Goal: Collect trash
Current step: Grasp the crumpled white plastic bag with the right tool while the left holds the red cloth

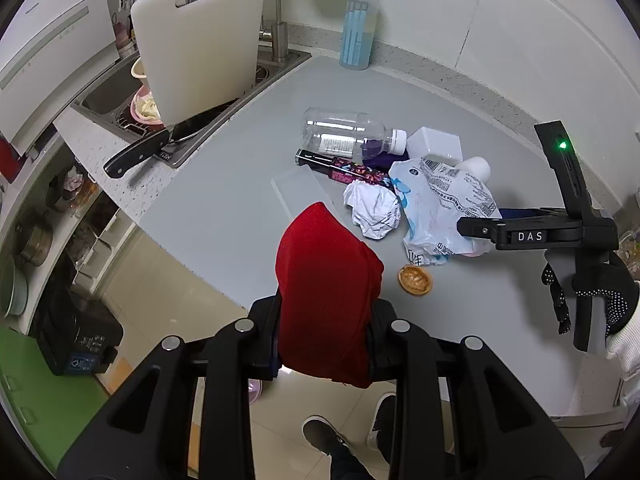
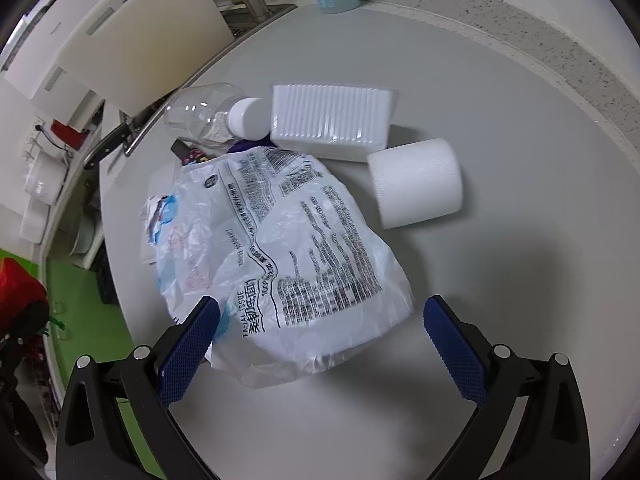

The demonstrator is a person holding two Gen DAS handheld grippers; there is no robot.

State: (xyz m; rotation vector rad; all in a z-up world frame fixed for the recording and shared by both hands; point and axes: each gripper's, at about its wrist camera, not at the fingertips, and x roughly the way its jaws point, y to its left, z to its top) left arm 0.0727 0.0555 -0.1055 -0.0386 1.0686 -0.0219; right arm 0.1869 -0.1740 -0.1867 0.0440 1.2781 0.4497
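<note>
1. Red mesh fabric [image 1: 326, 300] sat pinched between the nearly closed jaws of my left gripper [image 1: 325, 336], held above the tabletop's [image 1: 224, 200] near edge with the floor showing below it.
2. My right gripper [image 2: 322, 320] had its jaws wide, no earlier view to compare, with the blue pads [image 2: 188, 352] on either side of the near end of a crumpled white tissue wrapper [image 2: 288, 248]; the left pad lay at the wrapper's edge, the right pad stood clear of it, so nothing was gripped.
3. From the left wrist view I saw the right gripper [image 1: 466, 227] reaching in from the right, a hand in a dotted glove [image 1: 600, 296] on its handle.
4. Just beside the wrapper lay a crumpled white paper ball [image 1: 374, 212], and near the tabletop's front a walnut shell half [image 1: 415, 279] sat alone.
5. Behind the wrapper I saw a clear plastic bottle [image 1: 344, 132] on its side with a white cap, a dark patterned stick pack [image 1: 340, 166], a ribbed white box [image 2: 332, 120] and a white foam cylinder [image 2: 416, 182] lying near one another.
6. Farther back, a blue-capped bottle [image 1: 358, 28] stood upright by the wall.
7. At the left, a white cutting board [image 1: 200, 40] leaned upright in the sink [image 1: 100, 98], with a black-handled knife [image 1: 140, 152] lying across the sink's rim.
</note>
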